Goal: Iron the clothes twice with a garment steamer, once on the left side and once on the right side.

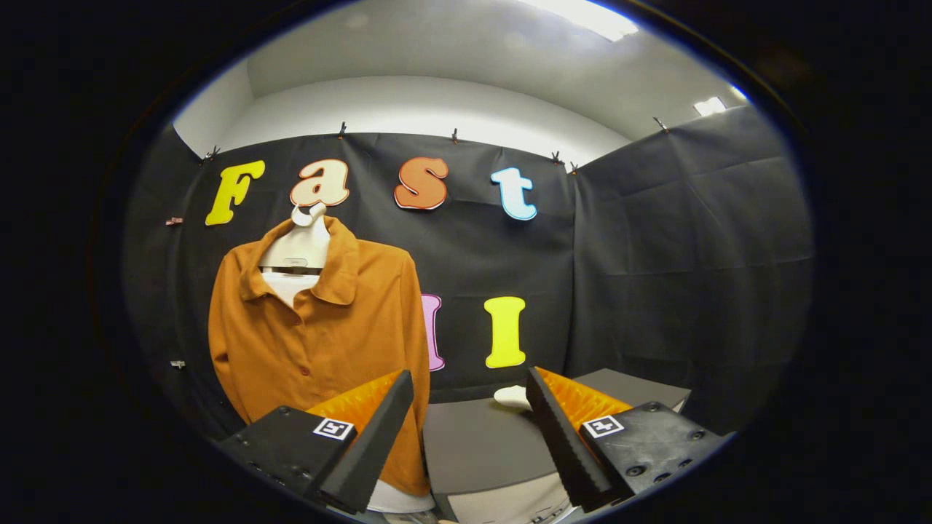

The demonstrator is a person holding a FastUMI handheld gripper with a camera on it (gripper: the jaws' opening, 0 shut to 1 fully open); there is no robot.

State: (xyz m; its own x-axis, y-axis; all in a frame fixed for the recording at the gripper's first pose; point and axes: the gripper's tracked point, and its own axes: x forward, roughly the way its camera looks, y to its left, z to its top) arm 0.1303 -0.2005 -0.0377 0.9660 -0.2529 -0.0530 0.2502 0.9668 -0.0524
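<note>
We see our gripper spread wide, holding nothing. The orange shirt hangs on a white hanger at ten o'clock, beyond the fingers. A small white object lies on the grey surface just ahead.

An orange-brown collared shirt hangs upright on a white hanger, buttoned down the front, over a white inner layer. A small white object, possibly the garment steamer, lies right of the shirt's hem.
</note>
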